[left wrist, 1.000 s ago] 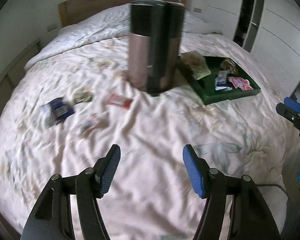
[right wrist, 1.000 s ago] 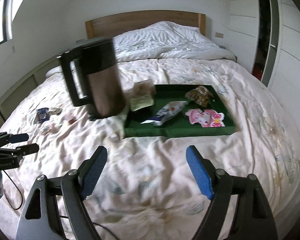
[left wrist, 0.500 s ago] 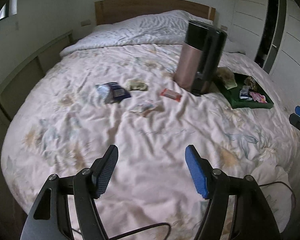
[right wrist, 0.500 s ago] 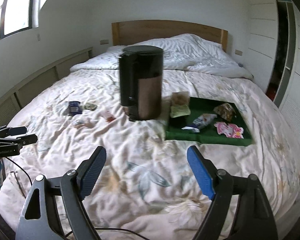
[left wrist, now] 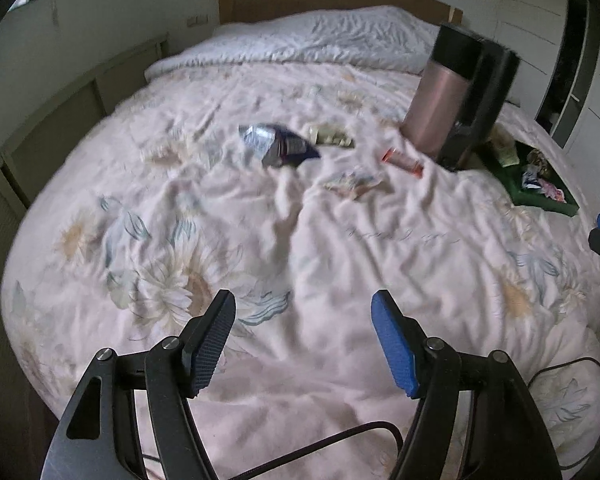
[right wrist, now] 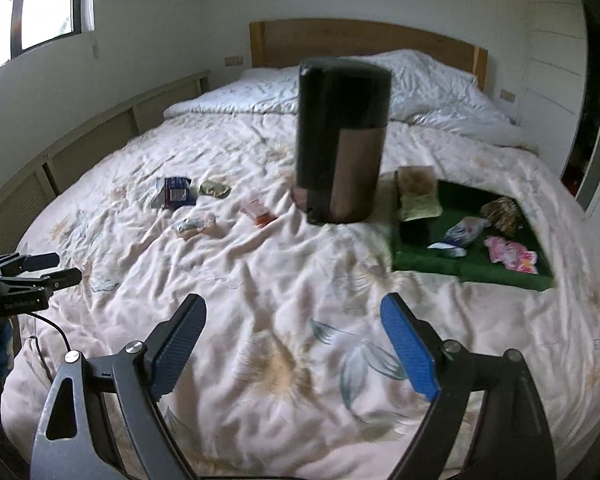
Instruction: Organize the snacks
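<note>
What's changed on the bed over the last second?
Both grippers, left and right, drew back from the kettle and tray, so more of the bed shows. Nothing was grabbed or dropped. Jaws stay open and empty; the four loose snacks, kettle and tray kept their places.

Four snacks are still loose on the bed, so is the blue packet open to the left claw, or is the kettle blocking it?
Probably yes: the blue packet lies on bare quilt ahead of the open left claw, and the kettle stands well off to its right.
</note>
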The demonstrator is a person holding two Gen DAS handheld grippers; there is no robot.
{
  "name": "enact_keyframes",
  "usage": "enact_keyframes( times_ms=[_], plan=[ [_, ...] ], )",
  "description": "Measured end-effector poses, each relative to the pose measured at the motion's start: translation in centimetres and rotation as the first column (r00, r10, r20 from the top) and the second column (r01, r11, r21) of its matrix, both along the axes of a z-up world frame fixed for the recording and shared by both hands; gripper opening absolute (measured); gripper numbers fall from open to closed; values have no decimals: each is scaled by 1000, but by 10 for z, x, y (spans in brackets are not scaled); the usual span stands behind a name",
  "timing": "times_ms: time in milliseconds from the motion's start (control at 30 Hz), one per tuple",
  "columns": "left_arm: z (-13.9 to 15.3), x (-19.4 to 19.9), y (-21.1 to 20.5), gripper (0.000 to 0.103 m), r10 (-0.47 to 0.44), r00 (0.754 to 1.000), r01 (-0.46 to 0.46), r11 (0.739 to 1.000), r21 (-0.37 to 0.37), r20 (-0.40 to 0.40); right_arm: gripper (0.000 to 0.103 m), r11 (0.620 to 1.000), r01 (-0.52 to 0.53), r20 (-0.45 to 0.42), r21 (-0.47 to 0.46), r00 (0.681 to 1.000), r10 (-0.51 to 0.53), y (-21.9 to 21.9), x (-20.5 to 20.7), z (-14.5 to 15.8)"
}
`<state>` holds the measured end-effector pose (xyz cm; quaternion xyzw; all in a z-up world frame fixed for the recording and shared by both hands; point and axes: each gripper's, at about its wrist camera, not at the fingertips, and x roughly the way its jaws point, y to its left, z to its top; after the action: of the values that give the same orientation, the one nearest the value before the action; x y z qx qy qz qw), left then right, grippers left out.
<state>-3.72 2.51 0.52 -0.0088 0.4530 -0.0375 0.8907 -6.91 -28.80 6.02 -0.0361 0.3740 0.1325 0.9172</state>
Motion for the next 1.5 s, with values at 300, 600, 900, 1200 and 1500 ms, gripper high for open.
enact_keyframes(
  times_ms=[300, 600, 900, 1200, 1500],
  plan=[
    [-27, 61, 25, 65, 34, 997, -37, 998, -51, -72, 103, 995, -103, -82, -16, 991, 102, 47, 58, -35],
    [-38, 118, 10, 65, -29, 997, 20, 993, -114, -78, 103, 979, -201, -127, -43, 973, 195, 75, 125, -71],
    [-45, 165, -59, 64, -342, 936, 344, 939, 4, -84, 95, 949, -311, -150, -54, 942, 300, 86, 192, -89],
    [-72, 204, -76, 49, -419, 892, 422, 906, -19, -172, 64, 923, -377, -206, -81, 912, 355, 109, 232, -117],
    [-79, 220, -78, 29, -431, 879, 429, 902, -59, -202, 0, 915, -401, -248, -41, 891, 380, 116, 246, -128]
  ],
)
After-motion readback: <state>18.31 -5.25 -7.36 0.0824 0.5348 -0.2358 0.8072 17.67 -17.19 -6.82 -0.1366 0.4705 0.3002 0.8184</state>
